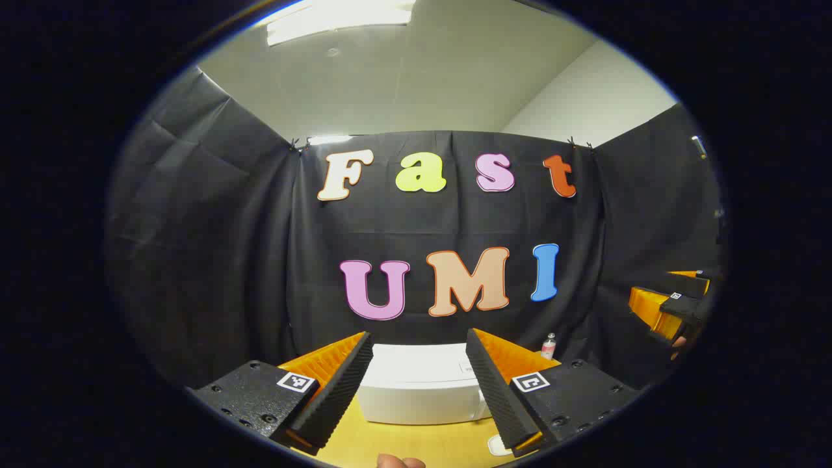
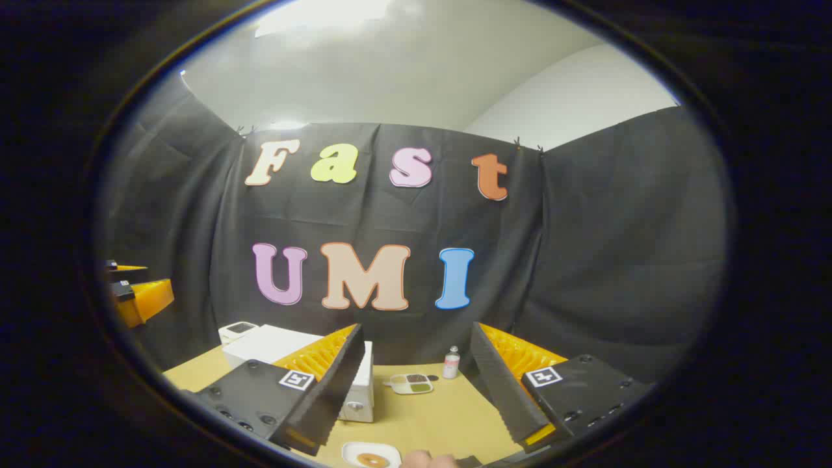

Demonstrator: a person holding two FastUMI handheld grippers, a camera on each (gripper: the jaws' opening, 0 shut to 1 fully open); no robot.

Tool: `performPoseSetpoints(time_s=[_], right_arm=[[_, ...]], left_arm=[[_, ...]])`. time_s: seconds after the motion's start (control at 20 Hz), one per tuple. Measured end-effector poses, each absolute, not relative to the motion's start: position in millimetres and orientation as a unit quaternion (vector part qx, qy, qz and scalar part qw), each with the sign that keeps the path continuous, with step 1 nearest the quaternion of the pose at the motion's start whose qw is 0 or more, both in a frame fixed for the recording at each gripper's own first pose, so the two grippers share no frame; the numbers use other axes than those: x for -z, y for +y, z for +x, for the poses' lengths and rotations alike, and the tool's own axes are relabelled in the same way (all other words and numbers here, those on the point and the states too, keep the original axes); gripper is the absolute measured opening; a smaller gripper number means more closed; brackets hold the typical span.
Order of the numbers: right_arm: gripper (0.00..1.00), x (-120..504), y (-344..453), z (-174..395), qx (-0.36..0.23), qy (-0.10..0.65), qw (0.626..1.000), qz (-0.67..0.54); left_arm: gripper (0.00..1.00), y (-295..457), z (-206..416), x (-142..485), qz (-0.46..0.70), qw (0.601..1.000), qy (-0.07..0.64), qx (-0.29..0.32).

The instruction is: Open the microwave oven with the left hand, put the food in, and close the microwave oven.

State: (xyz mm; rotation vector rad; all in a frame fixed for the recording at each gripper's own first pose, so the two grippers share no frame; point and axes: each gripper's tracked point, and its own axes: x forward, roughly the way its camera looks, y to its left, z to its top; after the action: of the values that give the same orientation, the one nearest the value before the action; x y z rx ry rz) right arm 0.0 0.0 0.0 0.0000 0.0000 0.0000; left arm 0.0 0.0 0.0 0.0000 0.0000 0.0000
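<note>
My left gripper (image 1: 419,383) fingers stand wide, the microwave (image 1: 422,390) between them ahead: rigid, heavy, hinged door; I'd pull its edge. Right gripper (image 2: 416,383) wide too.

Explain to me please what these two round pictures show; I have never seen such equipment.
A person holds one two-finger grasping tool in each hand; there is no robot arm. Each picture comes from a camera on one tool, looking forward between its two fingers.

In the left gripper view, the left tool is open and holds nothing. It points at a white microwave oven on a yellow table.

In the right gripper view, the right tool is also open and holds nothing. Beyond it lie a small tray with compartments and a small bottle. A white plate with a brown round food lies near the bottom.
</note>
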Motion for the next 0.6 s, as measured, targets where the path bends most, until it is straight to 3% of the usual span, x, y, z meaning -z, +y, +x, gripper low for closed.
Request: performPoseSetpoints(time_s=[0.1,0.25,0.4,0.5,0.6], right_arm=[[1.0,7,-3,9,-0.006,0.0,1.0,0.011],[0.96,12,-11,23,-0.017,-0.007,1.0,0.014],[0.96,10,-18,35,-0.023,-0.019,0.999,0.017],[1.0,13,-21,43,-0.026,-0.019,0.999,0.019],[0.96,15,-21,49,-0.031,-0.017,0.999,0.02]], left_arm=[[0.94,-7,10,5,0.0,1.0,-0.002,0.004],[0.92,-20,24,15,-0.009,1.0,0.002,0.006],[0.95,-24,32,18,0.002,1.0,-0.002,-0.003],[0.95,-28,35,20,0.003,1.0,0.0,-0.007],[0.92,-32,38,26,-0.004,1.0,0.008,-0.01]])
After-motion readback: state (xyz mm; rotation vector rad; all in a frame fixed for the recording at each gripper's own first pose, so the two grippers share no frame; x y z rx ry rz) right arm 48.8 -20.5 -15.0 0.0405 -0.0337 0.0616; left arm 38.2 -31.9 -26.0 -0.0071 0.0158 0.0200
